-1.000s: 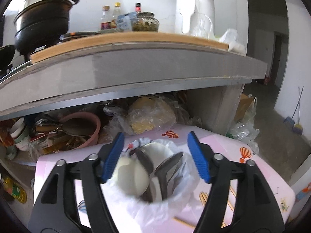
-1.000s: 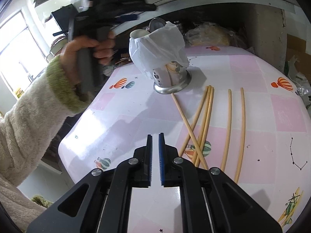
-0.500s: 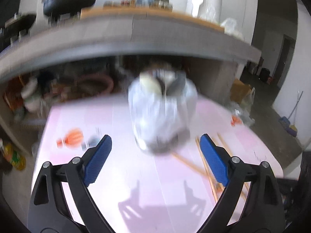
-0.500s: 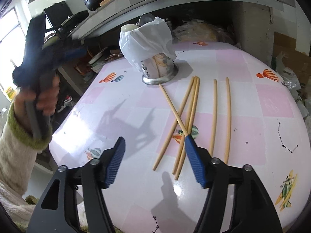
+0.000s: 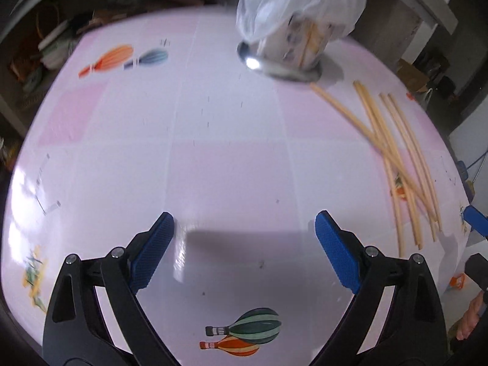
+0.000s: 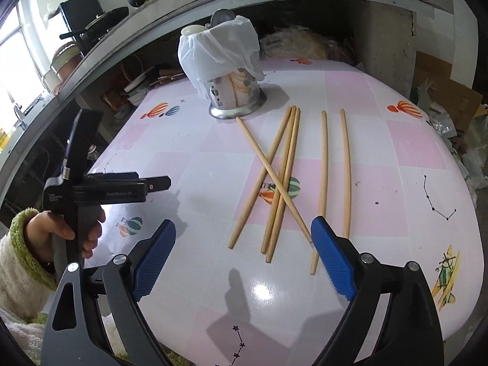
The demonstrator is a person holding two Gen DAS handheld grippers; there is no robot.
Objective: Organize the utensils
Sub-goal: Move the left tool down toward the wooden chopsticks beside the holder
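Both tongs are opening, nothing between the jaws: left gripper (image 5: 244, 235) over bare table (image 5: 213, 167), right gripper (image 6: 244, 238) just short of the near chopstick ends. Six chopsticks (image 6: 283, 177) lie on the table: four crossed, two apart to the right. One holder (image 6: 225, 70), bag-lined, stands beyond them, touching one stick's tip. Right view alone shows the holder's top with two utensil heads, the shelf (image 6: 274, 3), and the hand (image 6: 76, 225) carrying the left gripper.
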